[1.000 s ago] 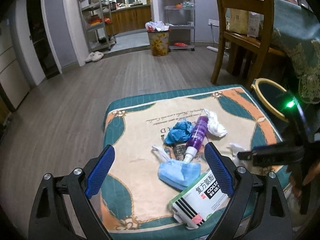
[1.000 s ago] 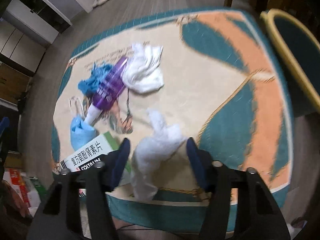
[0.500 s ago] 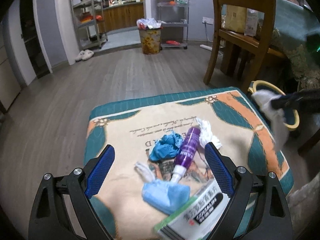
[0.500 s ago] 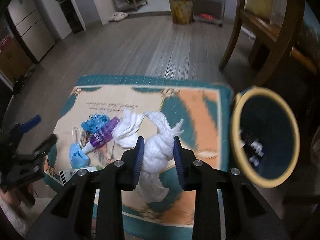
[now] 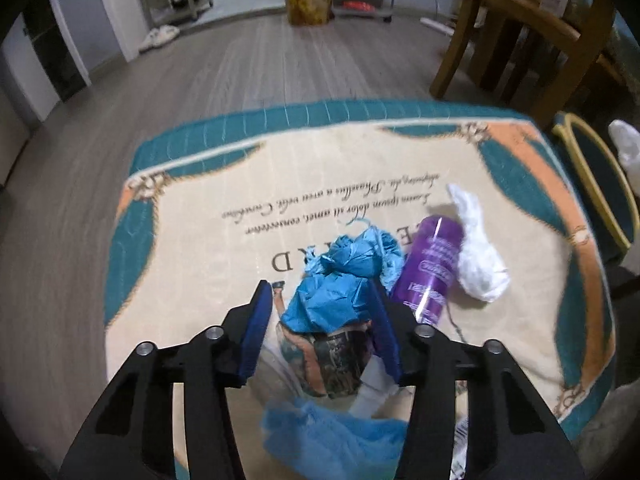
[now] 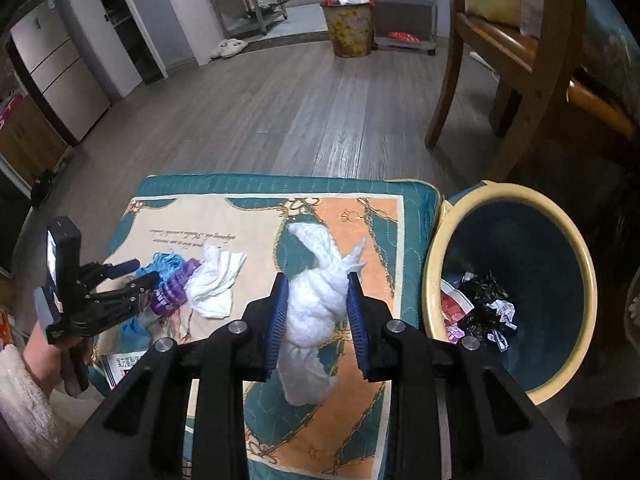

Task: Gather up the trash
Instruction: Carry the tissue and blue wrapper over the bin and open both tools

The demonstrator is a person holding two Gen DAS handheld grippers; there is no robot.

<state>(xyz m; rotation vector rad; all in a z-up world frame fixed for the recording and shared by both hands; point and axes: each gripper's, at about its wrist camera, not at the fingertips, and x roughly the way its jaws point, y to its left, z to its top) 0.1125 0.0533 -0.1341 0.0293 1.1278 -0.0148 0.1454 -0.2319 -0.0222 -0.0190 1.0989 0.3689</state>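
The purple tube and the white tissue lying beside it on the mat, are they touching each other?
Touching. In the left wrist view the white tissue lies pressed along the purple tube's right side, with no gap.

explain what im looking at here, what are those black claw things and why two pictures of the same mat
Those black claws are hand-held grippers, one in each of a person's hands, each carrying a wide-angle camera that looks along its two blue-padded fingers. So there are two pictures: one per gripper.

The left gripper has its fingers on either side of a crumpled blue wad on the patterned mat; it is not clearly pinched yet. Beside the wad lie a purple tube and a white tissue.

The right gripper is squeezing a twisted white tissue wad above the mat, next to the yellow-rimmed trash bin, which already holds scraps.
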